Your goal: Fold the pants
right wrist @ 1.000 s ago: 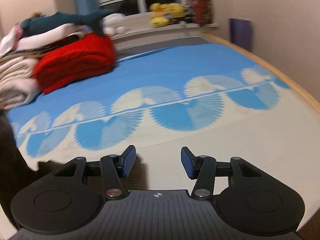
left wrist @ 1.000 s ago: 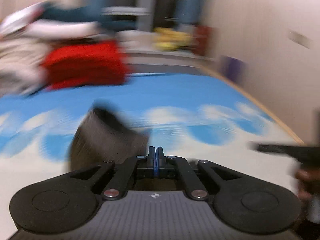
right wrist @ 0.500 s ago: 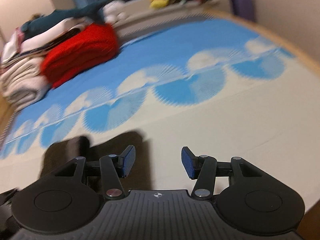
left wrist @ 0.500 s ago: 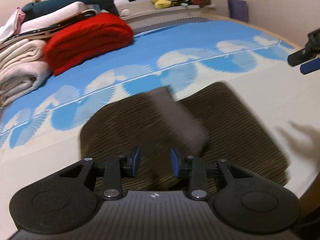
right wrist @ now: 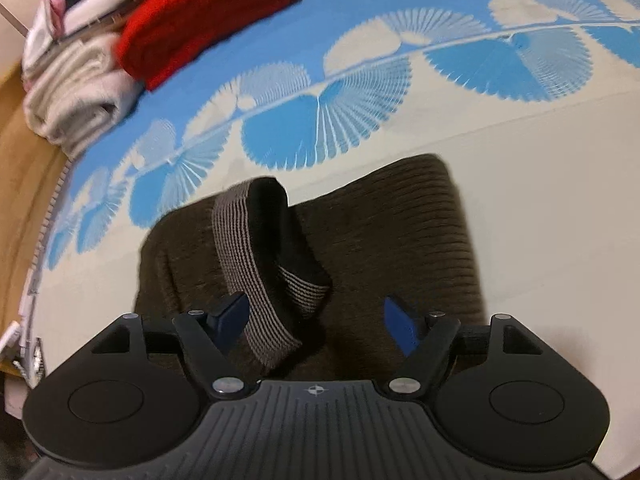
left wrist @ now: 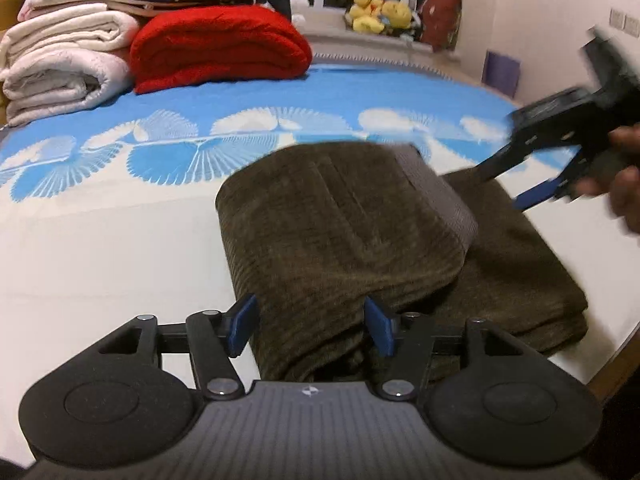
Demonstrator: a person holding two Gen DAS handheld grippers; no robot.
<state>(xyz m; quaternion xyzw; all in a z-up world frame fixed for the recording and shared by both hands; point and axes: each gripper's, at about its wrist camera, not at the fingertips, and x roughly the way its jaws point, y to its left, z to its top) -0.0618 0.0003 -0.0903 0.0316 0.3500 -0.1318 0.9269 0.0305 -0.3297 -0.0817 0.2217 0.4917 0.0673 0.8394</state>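
Note:
Dark brown corduroy pants (left wrist: 340,220) lie folded on the bedspread (left wrist: 120,240), their grey striped waistband (left wrist: 440,196) turned up on top. My left gripper (left wrist: 310,326) hovers at the near end of the fold. Its jaws are opening, and the cloth shows between the fingers with no pad pressing on it. In the right wrist view the pants (right wrist: 400,240) fill the middle and the waistband (right wrist: 240,256) stands up in a loop. My right gripper (right wrist: 316,318) is over them, its jaws opening wide around the loop without touching it. The right gripper (left wrist: 502,188) also shows, blurred, held by a hand.
A folded red blanket (left wrist: 220,48) and a stack of white blankets (left wrist: 64,64) sit at the far left of the bed. Plush toys (left wrist: 376,12) line the sill behind. The bed's wooden edge (left wrist: 612,368) runs close to the right of the pants.
The left gripper was shut on lifted pants cloth; it has let go and spread while sinking toward the bed. The pants now lie folded. The right gripper tipped down over them and opened wider.

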